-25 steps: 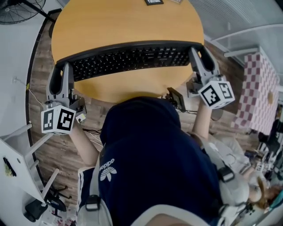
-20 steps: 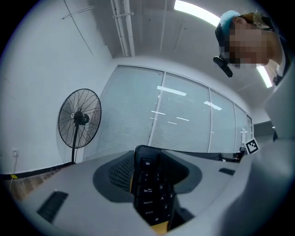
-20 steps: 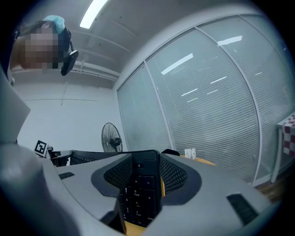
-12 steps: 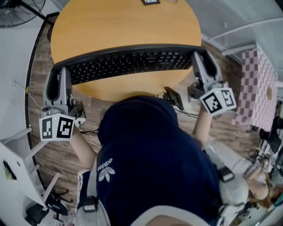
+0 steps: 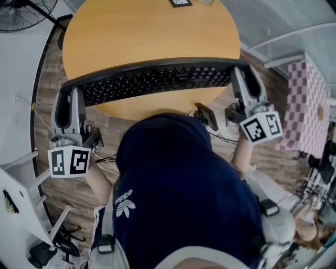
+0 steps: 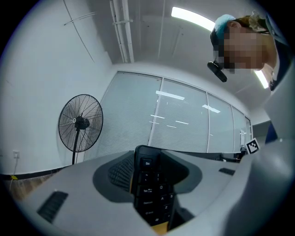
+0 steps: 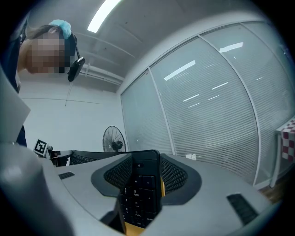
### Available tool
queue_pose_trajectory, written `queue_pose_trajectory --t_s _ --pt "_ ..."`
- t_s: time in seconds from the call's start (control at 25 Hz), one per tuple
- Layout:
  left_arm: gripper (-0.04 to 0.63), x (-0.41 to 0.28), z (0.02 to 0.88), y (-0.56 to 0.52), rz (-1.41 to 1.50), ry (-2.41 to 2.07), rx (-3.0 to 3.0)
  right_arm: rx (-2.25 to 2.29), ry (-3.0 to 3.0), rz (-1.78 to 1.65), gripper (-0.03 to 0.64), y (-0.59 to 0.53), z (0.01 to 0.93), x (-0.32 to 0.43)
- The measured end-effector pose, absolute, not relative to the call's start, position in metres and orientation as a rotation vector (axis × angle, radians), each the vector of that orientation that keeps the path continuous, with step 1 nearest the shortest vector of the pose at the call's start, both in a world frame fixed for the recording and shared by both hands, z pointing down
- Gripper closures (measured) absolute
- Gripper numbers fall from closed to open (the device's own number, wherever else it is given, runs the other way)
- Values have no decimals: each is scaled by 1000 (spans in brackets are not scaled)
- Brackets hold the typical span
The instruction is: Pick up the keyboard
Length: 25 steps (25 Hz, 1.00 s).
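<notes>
A long black keyboard point(image 5: 157, 79) hangs over the near edge of the round wooden table point(image 5: 147, 31), held by both ends. My left gripper point(image 5: 67, 100) is shut on its left end and my right gripper point(image 5: 247, 79) is shut on its right end. In the left gripper view the keyboard's end point(image 6: 152, 193) stands on edge between the grey fingers point(image 6: 110, 173) of the left gripper point(image 6: 150, 184). The right gripper view shows the other end point(image 7: 138, 191) clamped the same way in the right gripper point(image 7: 140, 184). My navy hoodie point(image 5: 173, 189) hides the space below the keyboard.
A standing fan point(image 5: 21, 13) is on the floor at the far left, also seen as a fan point(image 6: 79, 124) in the left gripper view. A small marker card point(image 5: 181, 2) lies at the table's far edge. White furniture point(image 5: 21, 194) stands at the left, a checkered cloth point(image 5: 304, 105) at the right.
The keyboard, gripped at both ends throughout, now looks slightly larger and has shifted toward me, away from the table's middle. Both grippers moved with it.
</notes>
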<state>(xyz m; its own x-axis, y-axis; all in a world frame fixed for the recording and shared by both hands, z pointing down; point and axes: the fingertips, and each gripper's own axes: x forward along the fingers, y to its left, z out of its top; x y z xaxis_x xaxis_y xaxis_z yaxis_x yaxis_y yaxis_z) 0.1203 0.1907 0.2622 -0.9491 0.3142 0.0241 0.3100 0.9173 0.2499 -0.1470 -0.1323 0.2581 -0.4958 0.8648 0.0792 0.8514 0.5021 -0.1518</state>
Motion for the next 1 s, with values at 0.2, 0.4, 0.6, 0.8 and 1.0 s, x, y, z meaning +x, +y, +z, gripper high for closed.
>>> queue_pose_trajectory --t_s 0.2,0.4,0.6,0.8,1.0 --pt "434 127 260 192 392 3055 501 -1497 -2591 140 446 -131 256 -140" --pt "435 130 263 196 411 3048 512 -1501 -2592 135 445 -124 254 -137" --pt "435 133 264 201 415 3039 514 -1499 -2606 131 445 -120 252 -135" --pt "434 133 264 203 410 3044 509 -1490 -2604 143 445 -120 254 -134" --pt "434 131 266 203 408 3048 497 -1481 -2609 147 445 -121 256 -134"
